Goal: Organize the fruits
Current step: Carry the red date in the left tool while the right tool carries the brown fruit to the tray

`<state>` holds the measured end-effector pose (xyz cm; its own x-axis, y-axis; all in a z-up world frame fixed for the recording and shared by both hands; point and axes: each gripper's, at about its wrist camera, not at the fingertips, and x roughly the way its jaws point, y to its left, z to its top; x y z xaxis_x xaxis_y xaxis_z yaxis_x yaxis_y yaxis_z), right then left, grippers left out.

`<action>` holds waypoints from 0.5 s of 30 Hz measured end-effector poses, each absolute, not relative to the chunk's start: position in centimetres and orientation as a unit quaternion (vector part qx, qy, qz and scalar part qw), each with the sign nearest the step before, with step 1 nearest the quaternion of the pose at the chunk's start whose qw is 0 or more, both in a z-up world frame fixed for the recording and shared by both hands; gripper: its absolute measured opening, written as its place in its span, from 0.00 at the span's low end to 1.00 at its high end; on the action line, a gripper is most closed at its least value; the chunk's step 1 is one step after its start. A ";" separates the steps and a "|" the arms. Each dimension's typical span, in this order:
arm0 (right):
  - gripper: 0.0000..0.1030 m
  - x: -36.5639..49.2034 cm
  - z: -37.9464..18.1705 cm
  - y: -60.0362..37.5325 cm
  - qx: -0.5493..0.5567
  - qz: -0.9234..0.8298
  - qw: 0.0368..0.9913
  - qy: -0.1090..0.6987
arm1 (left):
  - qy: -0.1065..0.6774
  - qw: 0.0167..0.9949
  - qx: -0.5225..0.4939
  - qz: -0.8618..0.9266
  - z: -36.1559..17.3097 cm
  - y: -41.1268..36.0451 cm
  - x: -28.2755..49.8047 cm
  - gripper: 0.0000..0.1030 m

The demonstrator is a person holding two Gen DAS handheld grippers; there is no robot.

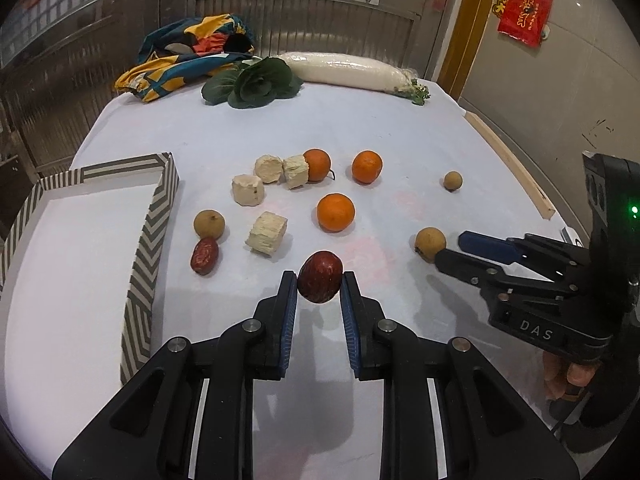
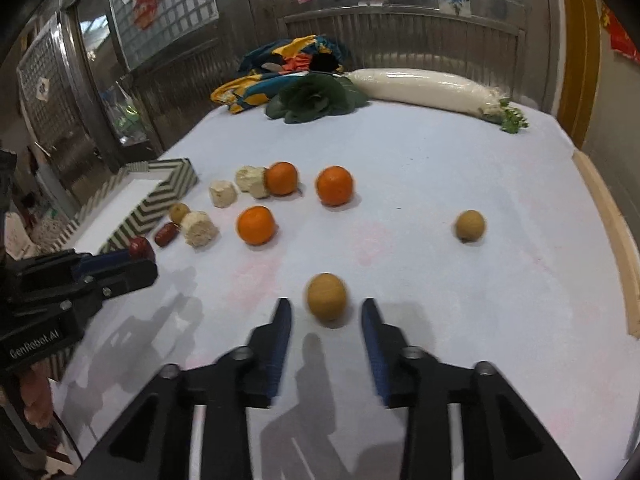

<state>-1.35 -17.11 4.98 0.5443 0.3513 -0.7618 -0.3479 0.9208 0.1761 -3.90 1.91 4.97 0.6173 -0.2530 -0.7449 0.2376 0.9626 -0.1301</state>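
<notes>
- Gripping a red date [image 1: 320,277], the left gripper [image 1: 319,285] rises from the bottom centre of the left wrist view, angled down toward the white tablecloth [image 1: 400,128]; its blue pads [image 1: 289,320] press both sides of the fruit, which hangs clear above its own shadow.
- From the right wrist view, that same gripper enters at the left edge, pointing right, with the date showing at its tip; part of a hand [image 2: 36,396] shows under its body.
- Lower centre of the right wrist view, the right gripper [image 2: 326,312] tilts down at the cloth with its fingers spread; a tan longan [image 2: 327,298], slightly blurred, sits between the tips with a gap on either side, so nothing is grasped.
- In the left wrist view this gripper reaches in from the right edge, pointing left, tips beside the longan.
- At the left edge of the left wrist view lies a striped box [image 1: 152,216], white inside.
- Near the box lie a second date [image 1: 204,255] touching another longan [image 1: 209,224], with pale cut chunks [image 1: 267,233] and three oranges [image 1: 335,213] toward the centre.
- One more longan [image 1: 453,181] sits apart at centre right.
- Along the top lie leafy greens [image 1: 256,82], a white radish [image 1: 352,70] and a patterned cloth [image 1: 188,56].
</notes>
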 end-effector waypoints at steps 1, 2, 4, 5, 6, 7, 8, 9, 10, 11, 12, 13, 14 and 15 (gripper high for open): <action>0.36 -1.2 4.9 -16.9 0.003 0.203 0.877 0.434 | 0.415 0.900 -0.009 -0.135 5.0 2.0 -3.9 0.21; 0.36 -1.0 4.8 -16.7 0.002 0.203 0.877 0.435 | 0.415 0.900 -0.009 -0.134 5.1 2.0 -4.0 0.21; 0.36 -0.3 4.4 -16.5 -0.002 0.188 0.879 0.438 | 0.413 0.901 -0.010 -0.133 5.2 2.3 -4.1 0.21; 0.36 0.0 4.1 -16.4 0.000 0.188 0.878 0.441 | 0.413 0.901 -0.010 -0.132 5.2 2.4 -4.2 0.21; 0.29 0.4 3.7 -16.3 0.001 0.192 0.874 0.447 | 0.413 0.901 -0.010 -0.130 5.3 2.5 -4.3 0.21; 0.24 0.6 3.4 -16.2 -0.001 0.193 0.871 0.452 | 0.413 0.902 -0.009 -0.126 5.4 2.7 -4.4 0.21; 0.24 0.7 3.2 -16.1 -0.007 0.191 0.870 0.455 | 0.412 0.903 -0.009 -0.124 5.4 2.9 -4.4 0.21; 0.24 0.6 3.3 -16.0 -0.009 0.191 0.871 0.452 | 0.411 0.904 -0.010 -0.120 5.6 3.2 -4.5 0.21; 0.24 0.5 3.4 -15.9 -0.009 0.195 0.872 0.450 | 0.411 0.904 -0.010 -0.117 5.7 3.5 -4.6 0.21; 0.24 0.3 3.7 -15.8 -0.007 0.199 0.872 0.447 | 0.412 0.904 -0.010 -0.112 5.9 3.8 -4.6 0.21; 0.24 0.2 4.2 -15.5 -0.007 0.202 0.875 0.440 | 0.412 0.905 -0.010 -0.105 6.1 4.2 -4.7 0.21; 0.24 0.1 4.5 -15.2 -0.009 0.205 0.876 0.436 | 0.410 0.906 -0.011 -0.102 6.3 4.6 -4.7 0.21; 0.24 -0.1 5.1 -14.6 -0.012 0.214 0.876 0.432 | 0.407 0.908 -0.011 -0.097 6.6 5.0 -4.8 0.21; 0.24 -0.2 5.5 -14.1 -0.013 0.221 0.876 0.428 | 0.404 0.910 -0.011 -0.091 6.8 5.4 -4.8 0.21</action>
